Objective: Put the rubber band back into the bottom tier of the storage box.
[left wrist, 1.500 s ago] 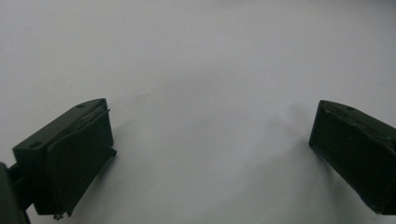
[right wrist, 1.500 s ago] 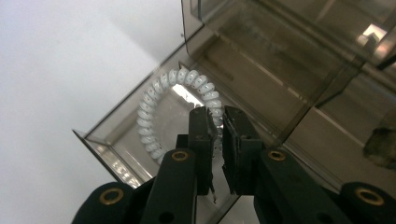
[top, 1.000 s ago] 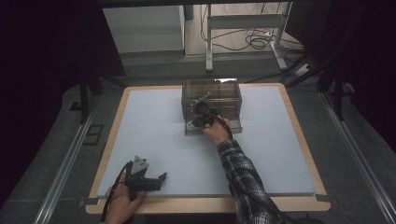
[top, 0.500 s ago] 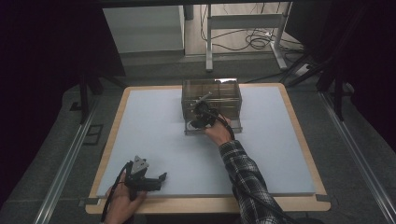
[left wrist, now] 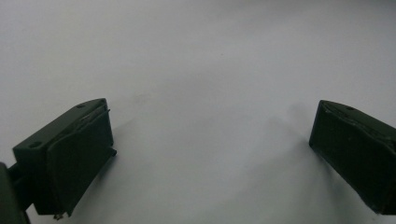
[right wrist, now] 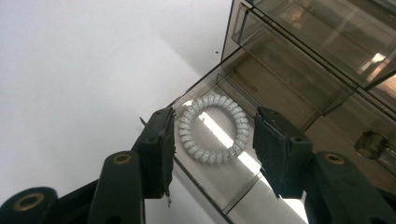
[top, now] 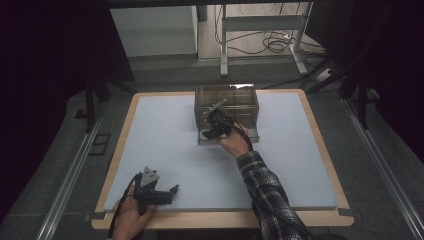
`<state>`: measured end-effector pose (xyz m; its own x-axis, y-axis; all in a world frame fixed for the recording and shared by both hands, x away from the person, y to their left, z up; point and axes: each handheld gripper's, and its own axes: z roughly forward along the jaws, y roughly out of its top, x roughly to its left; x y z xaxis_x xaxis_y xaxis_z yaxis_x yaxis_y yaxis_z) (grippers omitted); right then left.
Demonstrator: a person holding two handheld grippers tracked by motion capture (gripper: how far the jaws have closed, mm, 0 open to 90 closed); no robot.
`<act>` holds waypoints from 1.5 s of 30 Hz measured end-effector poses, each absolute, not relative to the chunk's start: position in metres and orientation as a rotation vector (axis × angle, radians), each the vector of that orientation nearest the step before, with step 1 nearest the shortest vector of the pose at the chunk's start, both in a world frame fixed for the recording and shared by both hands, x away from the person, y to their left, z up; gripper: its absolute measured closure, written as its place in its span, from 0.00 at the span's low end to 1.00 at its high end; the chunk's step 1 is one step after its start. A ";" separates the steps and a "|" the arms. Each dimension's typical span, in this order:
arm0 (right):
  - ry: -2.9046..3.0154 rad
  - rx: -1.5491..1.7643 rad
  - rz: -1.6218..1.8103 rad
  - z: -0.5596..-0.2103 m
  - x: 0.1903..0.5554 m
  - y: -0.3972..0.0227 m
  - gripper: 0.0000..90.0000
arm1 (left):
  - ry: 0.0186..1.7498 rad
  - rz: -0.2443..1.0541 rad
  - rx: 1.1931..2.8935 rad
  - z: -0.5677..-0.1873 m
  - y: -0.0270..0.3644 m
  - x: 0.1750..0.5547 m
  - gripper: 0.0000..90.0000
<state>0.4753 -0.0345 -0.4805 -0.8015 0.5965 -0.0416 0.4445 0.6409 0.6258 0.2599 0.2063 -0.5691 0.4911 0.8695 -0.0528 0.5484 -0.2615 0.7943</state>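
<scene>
At the lower left of the high view, the left gripper [top: 159, 194] lay near the front edge of the table [top: 165, 135], held by the person's left hand [top: 131, 216]. In the left gripper view its jaws stood spread wide with nothing but bare pale tabletop between them, so it played no part in the work.

Toward the centre of the high view, the right gripper [top: 212, 131] reached to the front of the clear organizer box [top: 227, 102], where a drawer [top: 250, 134] stood pulled out. In the right gripper view, the spiral hair tie [right wrist: 213, 129] lay flat in the drawer's near left corner, at the middle of the frame. The right gripper's jaws had just been opening; they stood apart on either side of the ring, the left pad [right wrist: 159, 149] close beside it and perhaps brushing its rim, the right one clear with a gap, neither pinching it.

By my judgement, the step in hand was releasing the tie into the drawer. Doing it well would mean spreading the jaws a little more so that neither pad dragged the coil, then lifting straight away from the drawer without catching its thin front wall. The tie looked springy and light, so a sideways pull could flick it out over the low rim.
</scene>
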 end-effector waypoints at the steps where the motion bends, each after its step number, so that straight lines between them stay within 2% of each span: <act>1: 2.616 0.843 0.909 -0.479 0.474 -0.035 0.52 | 1.171 0.515 1.947 -0.569 0.206 0.260 0.00; 25: 2.629 0.788 0.947 -0.467 0.455 -0.047 0.43 | 1.170 0.515 1.947 -0.569 0.206 0.260 0.00; 45: 2.639 0.777 0.947 -0.467 0.444 -0.064 0.41 | 1.170 0.515 1.946 -0.569 0.206 0.260 0.00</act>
